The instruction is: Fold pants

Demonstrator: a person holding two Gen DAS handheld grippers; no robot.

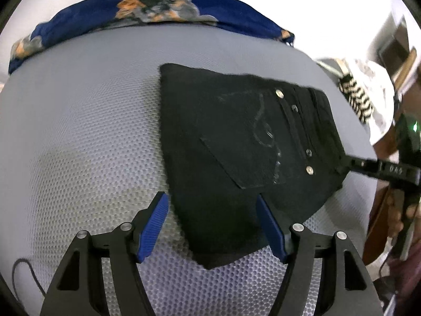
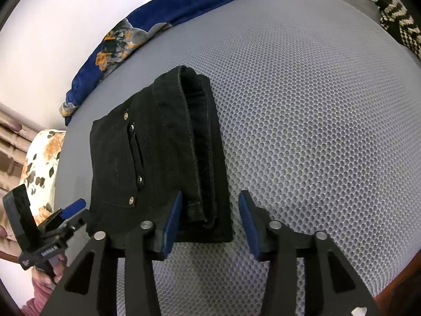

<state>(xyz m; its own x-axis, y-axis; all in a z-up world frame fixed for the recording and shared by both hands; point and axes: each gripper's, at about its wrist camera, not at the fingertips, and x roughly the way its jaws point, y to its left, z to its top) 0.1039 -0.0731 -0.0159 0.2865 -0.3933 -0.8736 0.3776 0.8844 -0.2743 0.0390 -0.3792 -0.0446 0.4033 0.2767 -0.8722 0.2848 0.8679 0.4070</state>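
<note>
The black pants [image 1: 242,142] lie folded into a compact bundle on the grey mesh surface [image 1: 79,137], roughly at its middle. The back pocket with its silver rivets faces up. In the right wrist view the bundle's long axis runs from near the camera away toward the blue patterned cloth [image 2: 147,29] at the far edge, with the rolled, layered fold edge on the bundle's right side.

The left gripper [image 1: 211,226] has its blue pads apart; the near corner of the pants lies between them, and neither pad presses on it. The right gripper [image 2: 209,222] also stands with its pads apart, straddling the near end of the folded edge without clamping it. A striped knitted item [image 2: 397,21] rests at the far right rim of the surface.
</note>
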